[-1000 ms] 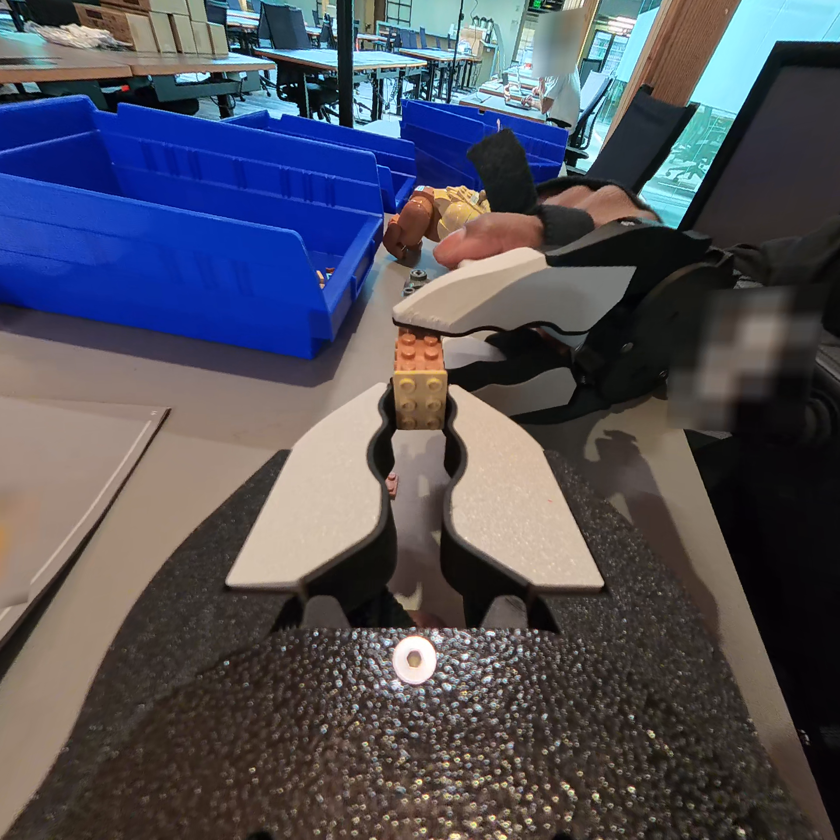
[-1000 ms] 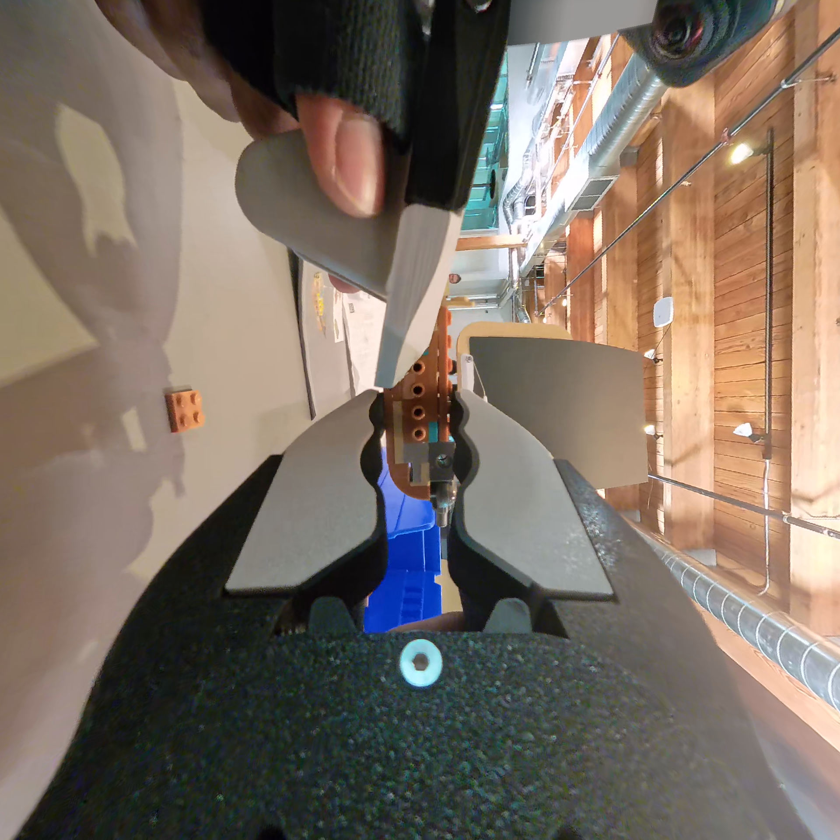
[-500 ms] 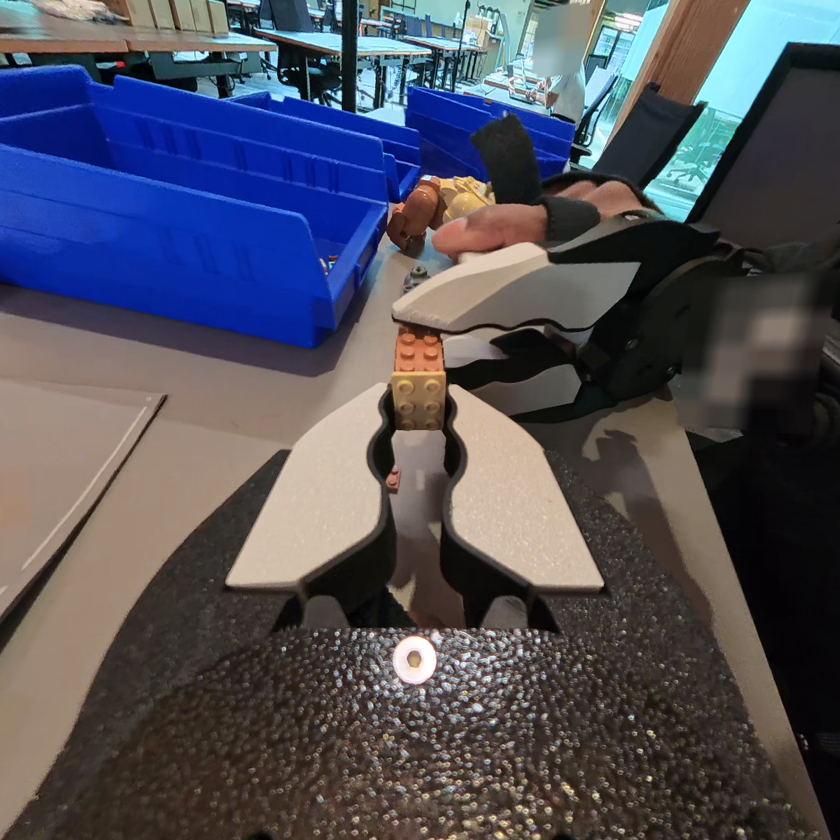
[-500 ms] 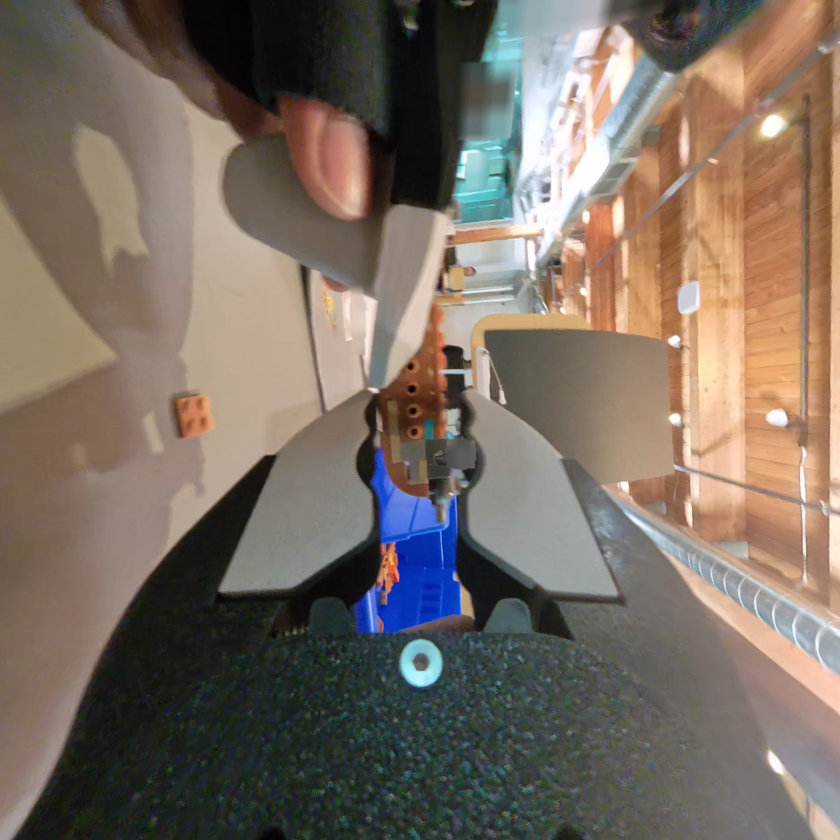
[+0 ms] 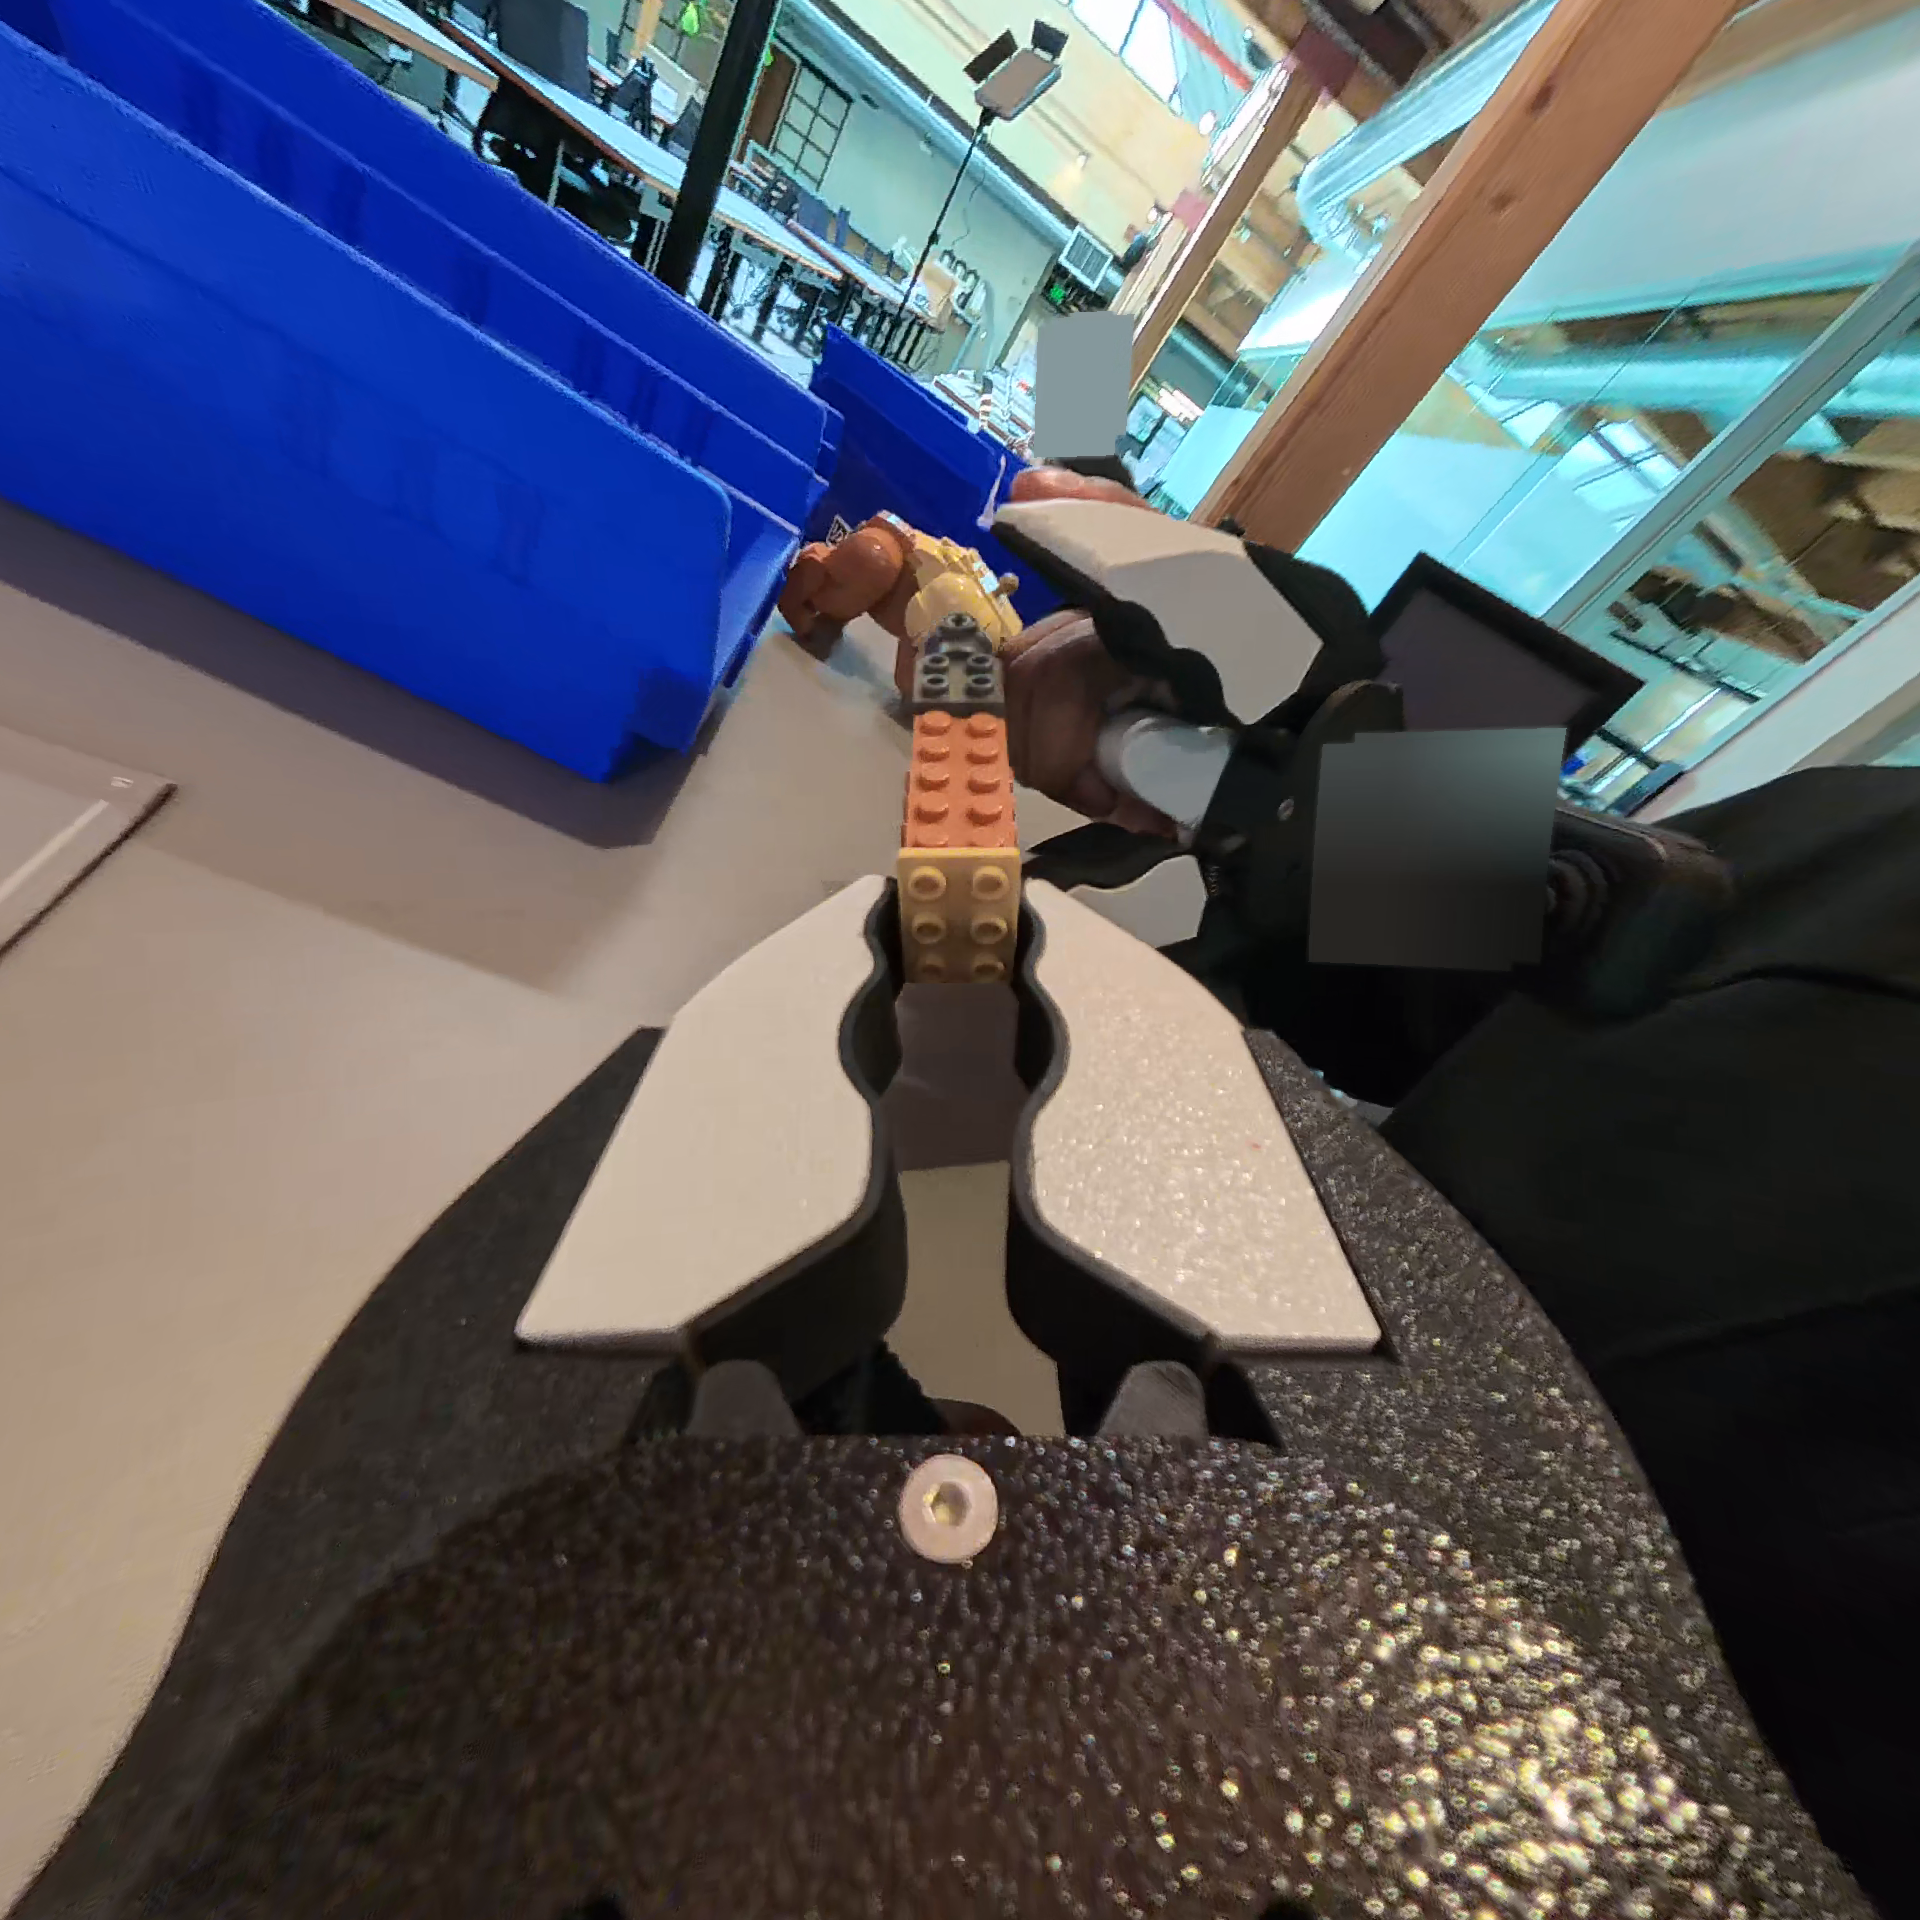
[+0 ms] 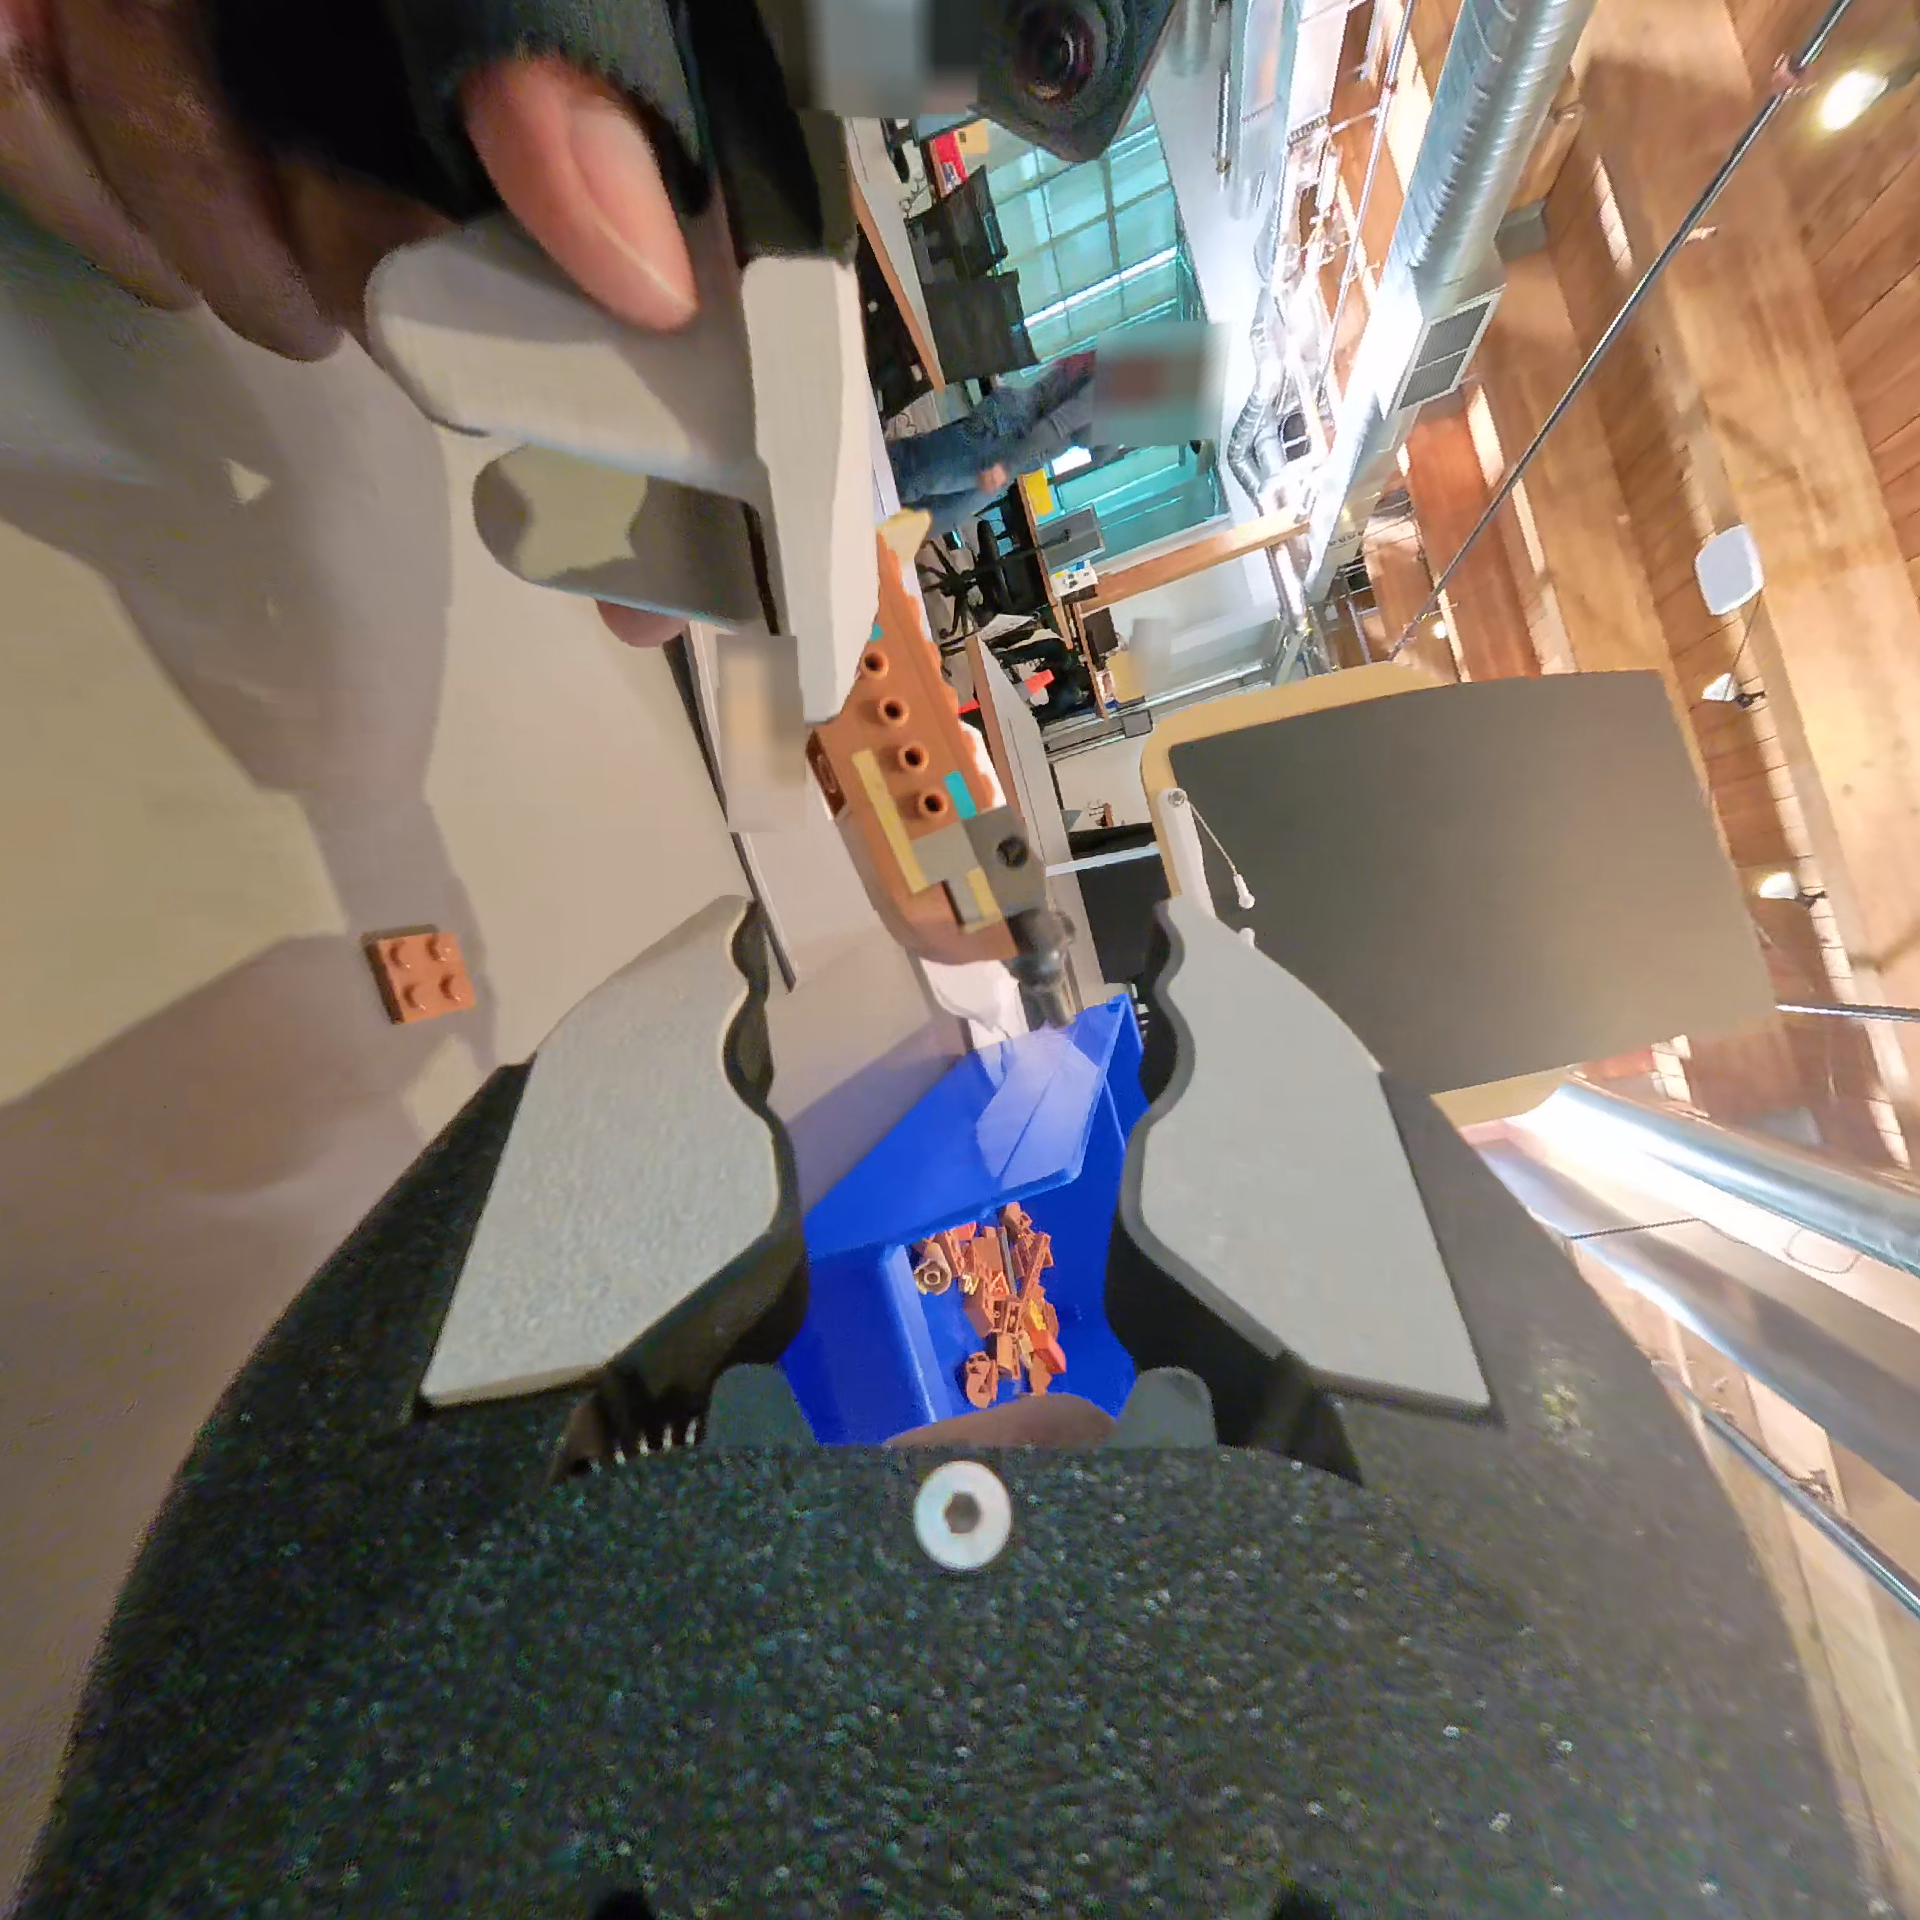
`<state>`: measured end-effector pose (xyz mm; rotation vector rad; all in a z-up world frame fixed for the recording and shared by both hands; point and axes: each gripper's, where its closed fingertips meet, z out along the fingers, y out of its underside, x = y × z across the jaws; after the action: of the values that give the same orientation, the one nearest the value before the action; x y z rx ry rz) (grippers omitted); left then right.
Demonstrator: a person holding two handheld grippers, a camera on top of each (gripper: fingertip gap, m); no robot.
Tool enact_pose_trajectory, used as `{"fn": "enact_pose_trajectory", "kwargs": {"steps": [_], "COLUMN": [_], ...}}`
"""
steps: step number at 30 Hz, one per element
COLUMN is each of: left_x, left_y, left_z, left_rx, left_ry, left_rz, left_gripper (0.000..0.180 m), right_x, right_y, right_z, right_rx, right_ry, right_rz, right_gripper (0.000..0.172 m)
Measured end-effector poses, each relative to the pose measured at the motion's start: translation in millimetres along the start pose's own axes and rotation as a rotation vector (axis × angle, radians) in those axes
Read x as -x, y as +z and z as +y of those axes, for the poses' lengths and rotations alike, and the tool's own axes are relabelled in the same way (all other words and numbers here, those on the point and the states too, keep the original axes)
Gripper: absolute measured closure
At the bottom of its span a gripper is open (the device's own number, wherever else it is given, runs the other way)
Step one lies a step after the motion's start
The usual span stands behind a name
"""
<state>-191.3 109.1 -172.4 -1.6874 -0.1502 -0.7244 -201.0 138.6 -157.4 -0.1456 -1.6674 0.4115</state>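
Left gripper [image 5: 957, 920]: it is held low over the grey table [image 5: 260, 1039] and points forward, toward the blue bins. Its two fingers are almost together and press on the tan end of a brick assembly [image 5: 958, 821], one pad on each side.

Brick assembly: a long narrow stack with a tan brick at the near end, an orange part in the middle and a dark grey piece at the far end. It sticks straight out from the left fingertips, above the table.

Right gripper [image 6: 951, 971]: it is turned on its side, and the hand around it shows in the left wrist view. The jaws stand wide apart and hold nothing. The dark grey tip of the assembly lies just before the gap, and neither pad touches it.

Left hand [image 6: 436, 156]: the thumb lies on the grey finger of the left gripper.

Around: blue bins [image 5: 364, 436] stand on the table, one of them with small orange pieces [image 6: 997, 1309] inside. A brown and tan brick figure [image 5: 904, 592] lies beside the bins. One small orange plate [image 6: 421, 974] lies alone on the table.
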Motion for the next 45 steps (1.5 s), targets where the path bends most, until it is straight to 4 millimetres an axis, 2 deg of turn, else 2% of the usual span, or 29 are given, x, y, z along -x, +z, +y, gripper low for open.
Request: {"fn": "enact_pose_trajectory", "kwargs": {"steps": [6, 12, 18, 20, 25, 28, 31, 34, 42, 44, 45], "left_x": [5.6, 5.6, 8.0, 11.6, 15.3, 10.1, 5.0, 0.2, -23.3, -31.2, -36.3], "left_y": [-0.9, 1.5, -1.0, -1.5, -1.5, 0.4, 1.9, 1.6, 0.1, -1.2, -2.5], "left_z": [0.4, 4.5, 2.9, 3.6, 3.5, 3.3, 2.6, -3.3, -20.6, -25.3, -27.7], "left_rx": [0.01, 0.055, 0.057, 0.074, 0.112, 0.125, 0.129, 0.097, 0.01, -0.019, -0.032], "left_ry": [-0.001, 0.066, 0.076, 0.115, 0.256, 0.31, 0.345, 0.392, 0.503, 0.526, 0.535], "left_rz": [-0.039, -0.102, -0.114, -0.154, -0.279, -0.294, -0.298, -0.299, -0.209, -0.162, -0.133], "left_gripper": [0.163, 0.163, 0.163, 0.163, 0.163, 0.163, 0.163, 0.162, 0.159, 0.144, 0.144], "right_x": [0.5, 13.5, -0.4, 0.2, 17.2, 18.5, 17.9, 8.8, -8.9, -7.3, -7.6], "right_y": [-1.3, 1.8, -0.2, -1.2, 4.0, 7.8, 10.5, 9.6, -0.8, -2.7, -2.7], "right_z": [-6.7, -18.4, -9.3, -12.3, -18.7, -18.3, -19.8, -23.9, -38.5, -40.8, -40.0], "right_rx": [-0.022, -0.023, -0.017, -0.03, -0.015, 0.011, 0.018, -0.005, -0.194, -0.236, -0.243], "right_ry": [-0.064, -0.166, -0.112, -0.136, -0.233, -0.246, -0.247, -0.223, 0.011, 0.067, 0.095], "right_rz": [0.038, 0.05, 0.061, 0.064, 0.048, 0.066, 0.085, 0.138, 0.134, 0.098, 0.089], "right_gripper": [0.105, 0.11, 0.112, 0.117, 0.124, 0.126, 0.137, 0.146, 0.146, 0.146, 0.146]}}
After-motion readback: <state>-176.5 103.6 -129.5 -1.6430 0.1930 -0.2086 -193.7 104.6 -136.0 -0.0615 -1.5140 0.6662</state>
